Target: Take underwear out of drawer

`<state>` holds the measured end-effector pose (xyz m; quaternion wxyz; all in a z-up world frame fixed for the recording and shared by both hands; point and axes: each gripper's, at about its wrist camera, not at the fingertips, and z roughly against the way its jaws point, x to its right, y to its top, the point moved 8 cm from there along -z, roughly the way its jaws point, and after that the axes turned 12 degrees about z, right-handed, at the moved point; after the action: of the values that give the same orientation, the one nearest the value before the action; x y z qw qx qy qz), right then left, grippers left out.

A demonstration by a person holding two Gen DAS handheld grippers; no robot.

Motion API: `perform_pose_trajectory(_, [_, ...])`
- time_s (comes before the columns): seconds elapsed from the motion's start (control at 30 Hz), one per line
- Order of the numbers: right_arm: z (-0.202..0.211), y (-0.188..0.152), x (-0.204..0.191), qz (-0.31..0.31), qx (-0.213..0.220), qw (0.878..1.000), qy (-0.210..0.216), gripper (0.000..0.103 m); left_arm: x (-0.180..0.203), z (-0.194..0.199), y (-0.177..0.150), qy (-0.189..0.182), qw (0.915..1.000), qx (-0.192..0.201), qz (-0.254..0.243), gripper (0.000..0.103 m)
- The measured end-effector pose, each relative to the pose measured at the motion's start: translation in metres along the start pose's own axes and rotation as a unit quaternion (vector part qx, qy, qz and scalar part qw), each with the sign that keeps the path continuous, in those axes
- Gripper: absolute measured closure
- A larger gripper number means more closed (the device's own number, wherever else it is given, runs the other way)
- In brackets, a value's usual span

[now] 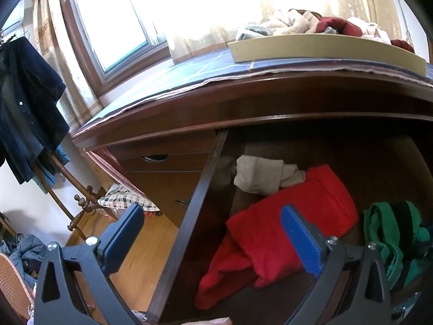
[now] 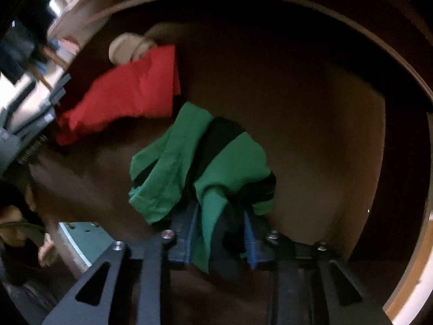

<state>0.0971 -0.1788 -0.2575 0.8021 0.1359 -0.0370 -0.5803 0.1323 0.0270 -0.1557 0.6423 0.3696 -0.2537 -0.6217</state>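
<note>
Nearest, in the right wrist view: right gripper (image 2: 220, 233) closed down onto a bunched fold of the green underwear (image 2: 200, 159), blue pads pinching cloth on both sides, garment still lying low inside the drawer (image 2: 338, 124). Grasp looks made; lift-out not yet done. Judged about midway for this piece: caught, but not clear of the drawer walls.

In the left wrist view: left gripper (image 1: 213, 233) spread wide and holding nothing, hanging above the drawer's left side wall and the near end of the red garment (image 1: 284, 224).

Further into the drawer: red garment sprawled across the middle, apart from the green piece by a strip of bare drawer floor. Beyond it, toward the back left corner, a crumpled beige garment (image 1: 262, 176), its edge touching the red one. Three pieces inside in all, none out so far as shown.

Farthest, on the dresser top: a shallow tan tray (image 1: 324, 48) heaped with light and dark red clothes, possibly the place for removed items, though not certain.
</note>
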Motion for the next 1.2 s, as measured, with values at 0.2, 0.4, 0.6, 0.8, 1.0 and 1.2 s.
perform_pose_trajectory(0.2, [0.047, -0.006, 0.018, -0.052, 0.083, 0.995, 0.017, 0.076, 0.002, 0.000, 0.000, 0.002, 1.0000, 0.002, -0.002, 0.000])
perform_pose_trajectory(0.4, [0.095, -0.015, 0.038, -0.096, 0.149, 0.984, 0.029, 0.078, 0.002, 0.000, -0.001, 0.006, 1.0000, 0.004, -0.004, 0.000])
perform_pose_trajectory(0.6, [0.099, -0.008, 0.054, -0.131, 0.176, 0.974, 0.051, 0.078, 0.001, 0.002, -0.001, -0.001, 1.0000, 0.010, 0.000, 0.000])
perform_pose_trajectory(0.8, [0.124, -0.003, 0.052, -0.135, 0.221, 0.963, 0.074, 0.078, -0.010, 0.004, 0.002, -0.018, 0.9983, 0.023, 0.051, 0.000])
perform_pose_trajectory(1.0, [0.132, -0.005, 0.059, -0.152, 0.237, 0.956, 0.088, 0.078, -0.012, 0.001, 0.002, -0.013, 0.9982, 0.015, 0.057, 0.000])
perform_pose_trajectory(1.2, [0.143, -0.004, 0.058, -0.151, 0.257, 0.949, 0.106, 0.095, -0.010, -0.004, 0.002, -0.008, 0.9986, -0.001, 0.053, 0.000])
